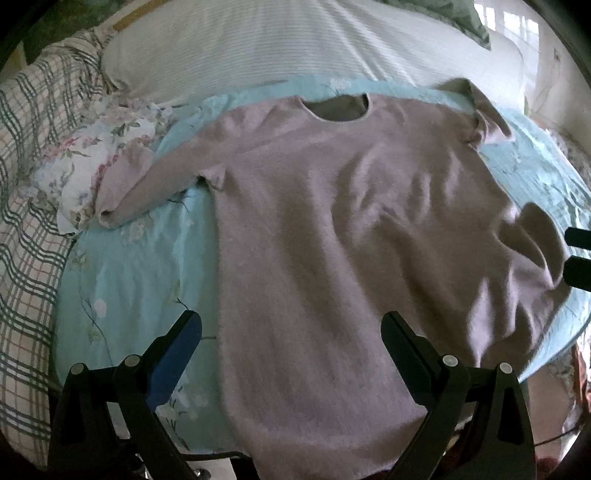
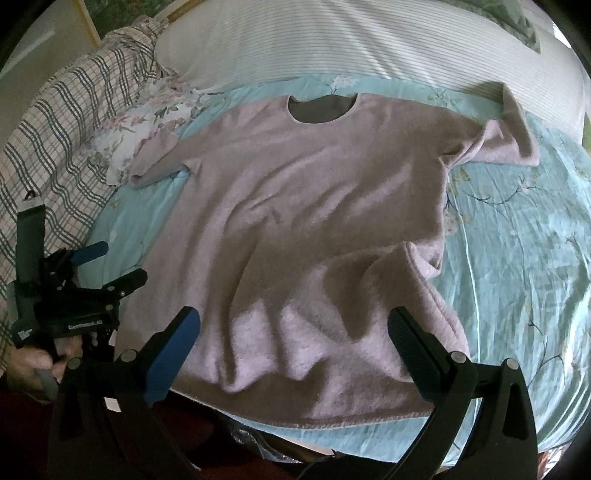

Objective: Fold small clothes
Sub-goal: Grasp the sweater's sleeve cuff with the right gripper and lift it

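Right gripper (image 2: 291,339) agape; sweater (image 2: 295,221) hem folded (underside hidden).

I am looking down on a bed covered by a pale turquoise quilt (image 2: 517,229) printed with flowering branches; across the top of the frame lies a white ribbed pillow (image 2: 332,40); at left a plaid blanket (image 2: 62,122) in green and red lines is bunched beside a crumpled floral cloth (image 2: 144,125); in the upper right of the left view, bright windows (image 1: 517,22) reflect on a glossy pale floor; daylight is soft.
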`<state>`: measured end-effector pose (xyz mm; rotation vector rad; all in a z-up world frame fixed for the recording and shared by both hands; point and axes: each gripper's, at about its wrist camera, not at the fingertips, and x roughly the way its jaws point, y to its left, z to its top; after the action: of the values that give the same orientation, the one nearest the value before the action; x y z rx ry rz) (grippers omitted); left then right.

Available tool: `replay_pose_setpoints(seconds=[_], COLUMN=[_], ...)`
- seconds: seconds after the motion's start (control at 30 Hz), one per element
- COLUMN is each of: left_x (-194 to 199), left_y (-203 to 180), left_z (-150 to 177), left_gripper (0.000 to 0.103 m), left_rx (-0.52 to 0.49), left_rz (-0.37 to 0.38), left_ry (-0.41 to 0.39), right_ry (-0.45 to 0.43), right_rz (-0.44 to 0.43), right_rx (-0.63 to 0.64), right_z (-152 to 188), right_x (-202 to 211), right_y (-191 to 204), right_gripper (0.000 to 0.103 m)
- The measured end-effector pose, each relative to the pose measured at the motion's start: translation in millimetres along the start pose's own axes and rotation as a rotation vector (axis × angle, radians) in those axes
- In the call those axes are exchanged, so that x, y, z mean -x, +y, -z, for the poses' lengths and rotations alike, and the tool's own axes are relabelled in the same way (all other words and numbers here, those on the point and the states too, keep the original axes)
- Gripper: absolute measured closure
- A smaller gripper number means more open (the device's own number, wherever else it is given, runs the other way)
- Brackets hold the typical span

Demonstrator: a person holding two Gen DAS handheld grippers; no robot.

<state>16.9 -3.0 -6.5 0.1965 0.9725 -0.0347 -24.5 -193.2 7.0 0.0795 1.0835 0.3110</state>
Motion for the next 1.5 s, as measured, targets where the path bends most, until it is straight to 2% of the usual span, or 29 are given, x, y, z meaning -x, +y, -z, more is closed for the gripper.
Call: replay_pose_setpoints(seconds=[0.1,0.33,0.53,0.7,0.9,1.0,1.07,1.2,1.27,1.33,1.47,1.5], left_x=[0,-14,-28,-39,-63,-77,-87,-113,-125,-136,-153,-155], left_y=[3,4,7,10,8,8,7,4,1,0,-2,-3], left_z=[-3,-12,-23,-35,-57,-68,-74,-82,-86,-89,-96,-96], left_gripper=[0.005,0.005,0.004,0.004,0.004,0.004,0.004,0.003,0.003,0.003,0.004,0.004], left_rx=[0.014,-0.006,0.0,0.01,0.004,0.017,0.026,0.03,0.033,0.036,0.041,0.043], left_rz=[-0.02,0.015,0.005,-0.001,-0.025,-0.024,-0.02,-0.018,-0.015,-0.016,-0.019,-0.016], left_ry=[-0.004,0.053,0.065,0.047,0.056,0.073,0.079,0.118,0.137,0.151,0.158,0.166], right_ry=[-0.004,-0.053,-0.143,-0.214,-0.24,-0.255,-0.275,-0.305,-0.315,-0.317,-0.238,-0.217], right_rz=[-0.005,-0.005,0.051,0.179,0.291,0.366,0.419,0.481,0.517,0.498,0.563,0.574], right_rx=[-0.007,-0.033,-0.106,-0.176,-0.307,-0.353,-0.372,-0.428,-0.425,-0.452,-0.444,-0.44], right_z=[-4,-20,-63,-109,-171,-203,-230,-275,-296,-309,-328,-328], right_x=[-1,0,2,-7,-41,-59,-71,-91,-102,-112,-149,-156], right_y=[-4,-25,-85,-152,-238,-275,-299,-344,-358,-373,-398,-402], right_gripper=[0.002,0.002,0.002,0.002,0.002,0.011,0.013,0.025,0.026,0.026,0.027,0.046])
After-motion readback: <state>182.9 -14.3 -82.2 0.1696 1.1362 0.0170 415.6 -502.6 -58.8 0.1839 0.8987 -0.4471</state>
